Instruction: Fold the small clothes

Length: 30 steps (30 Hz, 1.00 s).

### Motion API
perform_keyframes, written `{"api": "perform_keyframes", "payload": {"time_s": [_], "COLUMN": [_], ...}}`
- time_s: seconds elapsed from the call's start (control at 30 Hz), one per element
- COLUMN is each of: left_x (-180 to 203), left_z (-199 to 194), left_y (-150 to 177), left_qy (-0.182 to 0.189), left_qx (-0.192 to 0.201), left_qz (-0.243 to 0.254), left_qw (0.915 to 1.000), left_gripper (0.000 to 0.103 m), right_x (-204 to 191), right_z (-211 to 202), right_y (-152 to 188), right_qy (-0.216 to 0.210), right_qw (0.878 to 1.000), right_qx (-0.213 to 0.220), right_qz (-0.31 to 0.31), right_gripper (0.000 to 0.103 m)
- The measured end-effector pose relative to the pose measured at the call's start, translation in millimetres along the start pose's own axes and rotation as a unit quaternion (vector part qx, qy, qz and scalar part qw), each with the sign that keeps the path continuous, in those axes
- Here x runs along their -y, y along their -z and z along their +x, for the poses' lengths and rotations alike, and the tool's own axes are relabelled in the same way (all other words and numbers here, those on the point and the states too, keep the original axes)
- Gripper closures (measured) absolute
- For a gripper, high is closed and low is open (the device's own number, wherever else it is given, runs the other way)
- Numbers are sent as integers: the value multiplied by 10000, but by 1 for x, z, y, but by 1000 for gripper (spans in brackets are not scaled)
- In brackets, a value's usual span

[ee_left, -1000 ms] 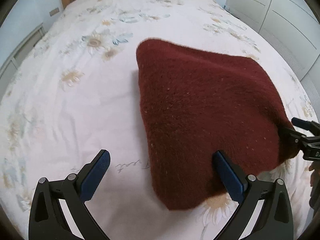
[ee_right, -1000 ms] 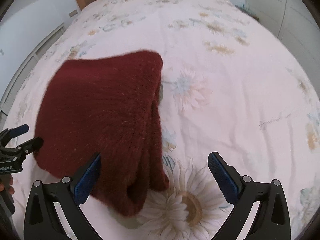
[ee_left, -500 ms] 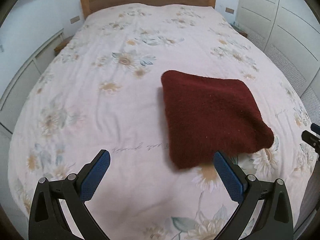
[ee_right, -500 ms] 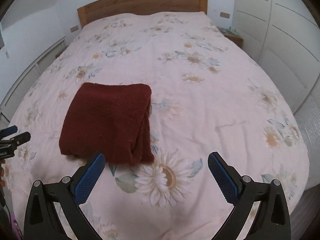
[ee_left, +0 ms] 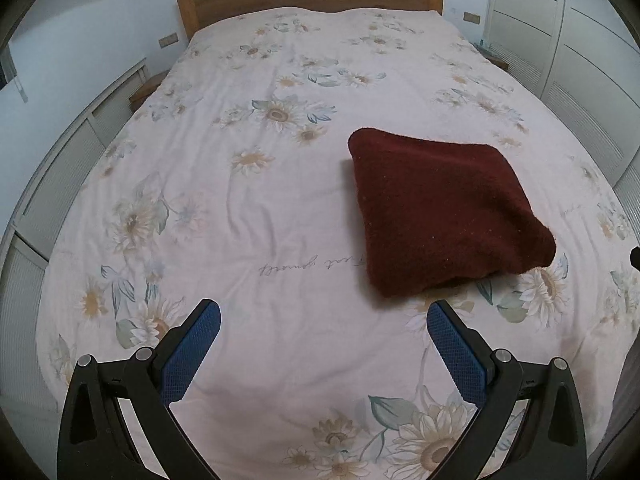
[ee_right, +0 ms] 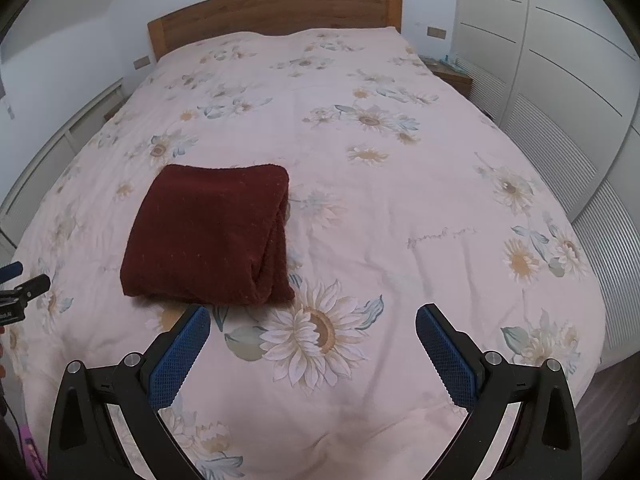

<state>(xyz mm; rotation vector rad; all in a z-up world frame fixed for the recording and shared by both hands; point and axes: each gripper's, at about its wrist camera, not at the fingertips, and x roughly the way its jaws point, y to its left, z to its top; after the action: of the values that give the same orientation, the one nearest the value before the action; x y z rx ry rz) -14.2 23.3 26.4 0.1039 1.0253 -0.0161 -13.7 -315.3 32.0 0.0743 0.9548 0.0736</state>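
Note:
A dark red fuzzy garment lies folded into a thick square on the flowered bedspread. It also shows in the right wrist view, with its layered folded edge on the right side. My left gripper is open and empty, held back from the garment and above the bed. My right gripper is open and empty, just short of the garment's near edge. The tip of the left gripper shows at the left edge of the right wrist view.
The bed has a wooden headboard at the far end. White louvred wardrobe doors run along the right side. A low white panel runs along the left. A wooden nightstand stands by the far right corner.
Both grippers have pulled back and up from the garment, which now looks smaller and lies free on the bed. Both stayed open.

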Motion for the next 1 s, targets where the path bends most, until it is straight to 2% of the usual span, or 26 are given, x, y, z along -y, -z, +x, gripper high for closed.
{"api": "perform_keyframes", "payload": {"time_s": [1.0], "left_x": [-1], "left_z": [9], "left_y": [8], "left_qy": [-60], "left_qx": [-136], "left_qz": [72], "left_qw": [9999], "left_gripper": [1], "right_x": [-1], "right_z": [-7], "right_y": [5], "right_qy": [57], "right_qw": [9999], "right_qx": [-91], "right_qz": [-81], "right_gripper": [1]}}
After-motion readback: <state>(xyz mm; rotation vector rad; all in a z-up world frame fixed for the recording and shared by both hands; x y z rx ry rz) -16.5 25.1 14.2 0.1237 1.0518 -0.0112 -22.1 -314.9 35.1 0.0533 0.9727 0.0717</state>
